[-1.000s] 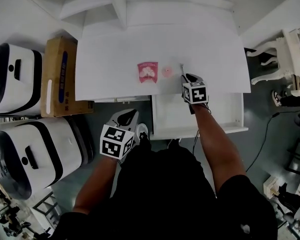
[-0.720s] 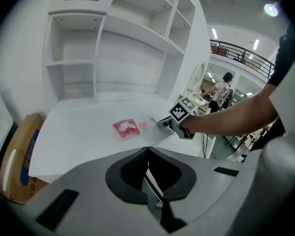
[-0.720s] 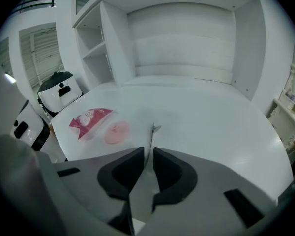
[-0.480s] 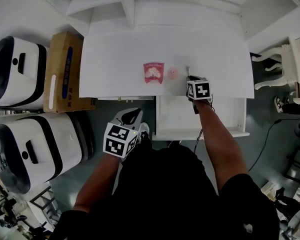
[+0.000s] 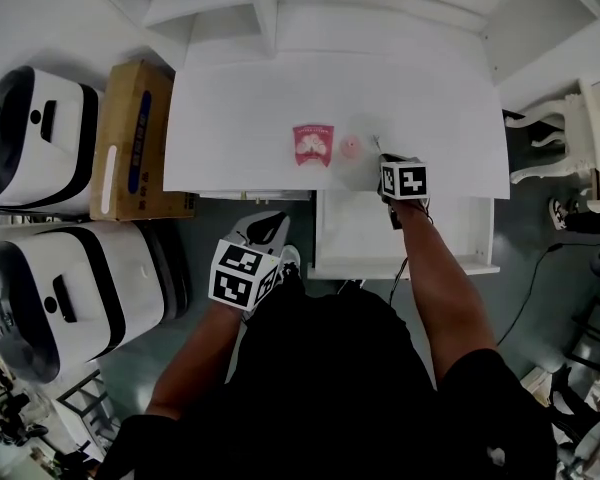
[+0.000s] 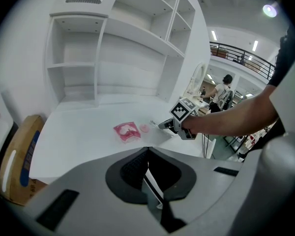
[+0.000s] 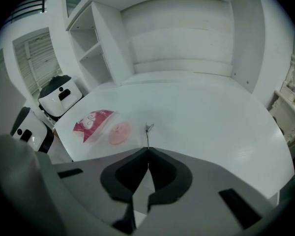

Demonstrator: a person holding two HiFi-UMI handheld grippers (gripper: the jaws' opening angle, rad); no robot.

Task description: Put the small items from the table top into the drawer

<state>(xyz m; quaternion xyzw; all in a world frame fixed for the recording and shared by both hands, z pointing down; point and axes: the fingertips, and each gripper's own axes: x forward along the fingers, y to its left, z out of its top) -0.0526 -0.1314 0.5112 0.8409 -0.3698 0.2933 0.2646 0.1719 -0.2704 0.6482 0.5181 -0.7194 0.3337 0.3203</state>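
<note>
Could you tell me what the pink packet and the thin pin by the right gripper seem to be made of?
Pink packet: likely glossy plastic film, judging by its pale, translucent-looking sealed edge. Thin pin: apparently bare metal wire, being grey and very slender.

A red-and-white packet lies flat on the white worktop near its front edge. A small pink disc sits just beside it on the right. My right tool pinches a thin metal pin by one end, just right of the disc. Below that edge, the white drawer stands pulled open.
</note>
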